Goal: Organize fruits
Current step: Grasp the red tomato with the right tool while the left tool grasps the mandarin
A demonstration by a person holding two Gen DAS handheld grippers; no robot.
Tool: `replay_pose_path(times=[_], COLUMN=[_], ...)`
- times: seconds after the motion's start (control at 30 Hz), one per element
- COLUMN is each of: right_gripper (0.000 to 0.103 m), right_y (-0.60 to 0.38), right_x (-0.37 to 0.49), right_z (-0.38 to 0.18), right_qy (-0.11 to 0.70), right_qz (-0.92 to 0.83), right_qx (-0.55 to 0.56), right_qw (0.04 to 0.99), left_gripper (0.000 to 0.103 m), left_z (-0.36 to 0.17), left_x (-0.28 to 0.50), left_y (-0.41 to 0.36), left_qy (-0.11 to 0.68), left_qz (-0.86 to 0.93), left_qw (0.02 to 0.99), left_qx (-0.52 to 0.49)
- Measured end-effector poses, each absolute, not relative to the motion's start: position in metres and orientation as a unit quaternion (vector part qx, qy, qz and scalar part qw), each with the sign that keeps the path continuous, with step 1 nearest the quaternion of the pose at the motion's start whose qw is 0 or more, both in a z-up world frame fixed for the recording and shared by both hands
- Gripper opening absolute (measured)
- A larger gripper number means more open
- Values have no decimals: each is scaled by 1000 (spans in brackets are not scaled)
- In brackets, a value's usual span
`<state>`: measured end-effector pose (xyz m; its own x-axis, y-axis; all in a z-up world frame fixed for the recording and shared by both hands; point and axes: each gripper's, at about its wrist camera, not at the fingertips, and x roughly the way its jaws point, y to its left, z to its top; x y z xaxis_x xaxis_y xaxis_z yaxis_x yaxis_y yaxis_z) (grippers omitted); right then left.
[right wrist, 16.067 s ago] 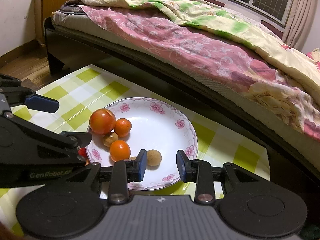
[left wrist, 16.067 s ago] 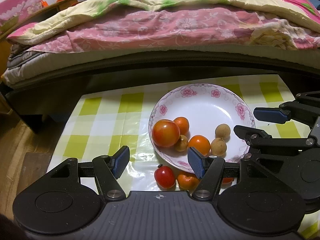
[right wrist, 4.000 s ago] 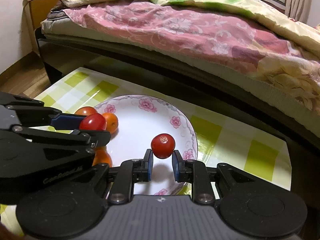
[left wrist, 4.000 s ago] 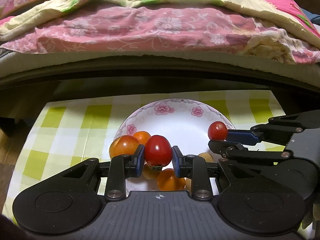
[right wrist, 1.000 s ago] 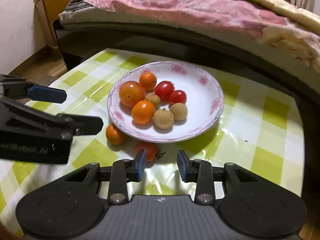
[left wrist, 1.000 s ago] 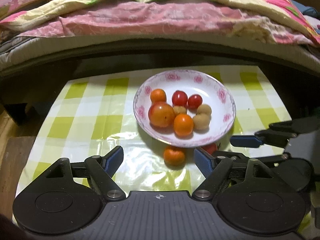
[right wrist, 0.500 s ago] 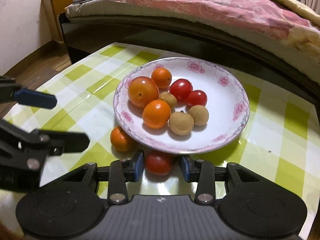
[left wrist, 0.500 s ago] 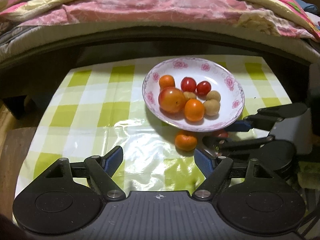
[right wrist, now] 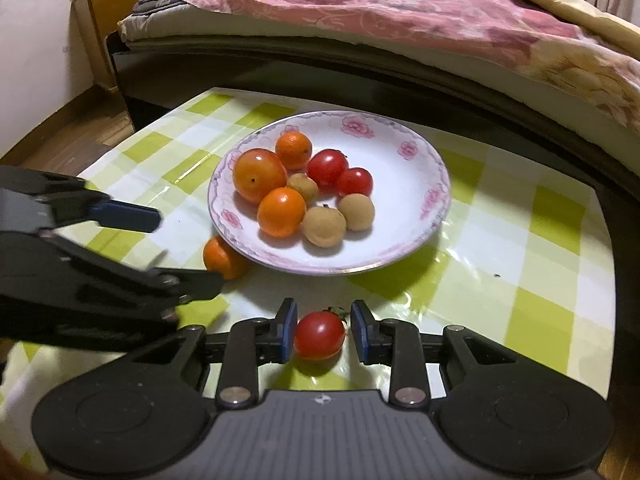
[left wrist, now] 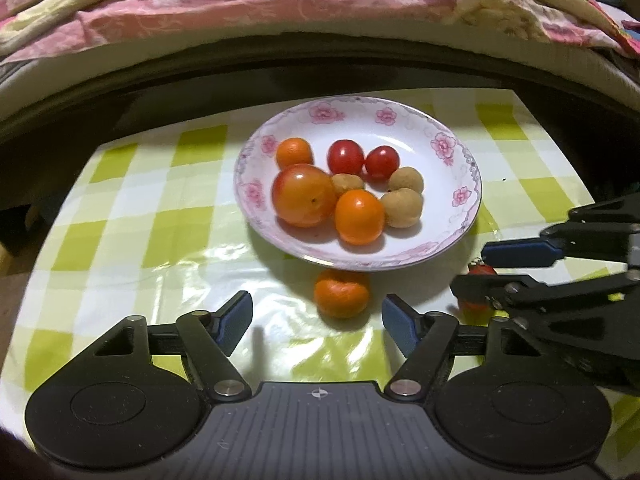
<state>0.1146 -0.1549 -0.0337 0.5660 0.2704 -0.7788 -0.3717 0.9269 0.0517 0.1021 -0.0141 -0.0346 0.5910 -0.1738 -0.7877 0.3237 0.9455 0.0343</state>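
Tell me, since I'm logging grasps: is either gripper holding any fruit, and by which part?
Nothing is held. The right gripper brackets the small red cherry tomato on the checked tablecloth, jaws unclosed; the left gripper is open and empty.

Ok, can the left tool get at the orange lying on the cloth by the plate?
Probably yes. The left tool is open and lined up with the orange, with bare cloth between. The plate rim sits close behind it, so go in low.
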Motion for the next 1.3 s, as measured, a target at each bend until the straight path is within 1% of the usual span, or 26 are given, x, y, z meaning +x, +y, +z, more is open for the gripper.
replay_pose_path(times=[0.07,0.13,0.23,0.3,0.37,0.43,0.63,1.17,1.3], right_gripper=[32,32,32,32,32,32,33,33,33], right_y=[-159,-159,-160,-161,-161,-161,-157,-148,-147], right_x=[113,111,111,112,113,113,115,117,119], right_z=[-33,-32,-32,-32,-33,-33,-34,-42,-42], right_qy=[429,428,428,428,428,428,431,441,440], right_qz=[186,189,191,191,192,191,192,197,195], right_qx=[-55,-56,-59,-56,-55,-56,-60,-85,-86], right_qw=[882,882,881,881,881,881,880,872,872], left_gripper=[74,66,60,58,55,47,41,41,45], left_z=[-40,-43,-45,-44,-43,-42,-41,-39,-39], left_x=[105,107,108,109,108,108,108,104,106], left_y=[-20,-26,-30,-30,-28,-29,-29,-26,-25], left_qy=[430,431,431,433,435,437,441,449,446], left_qz=[-143,-144,-142,-142,-141,-143,-141,-139,-137], left_qw=[887,886,886,885,885,884,882,878,880], left_qx=[88,94,98,94,88,87,86,91,91])
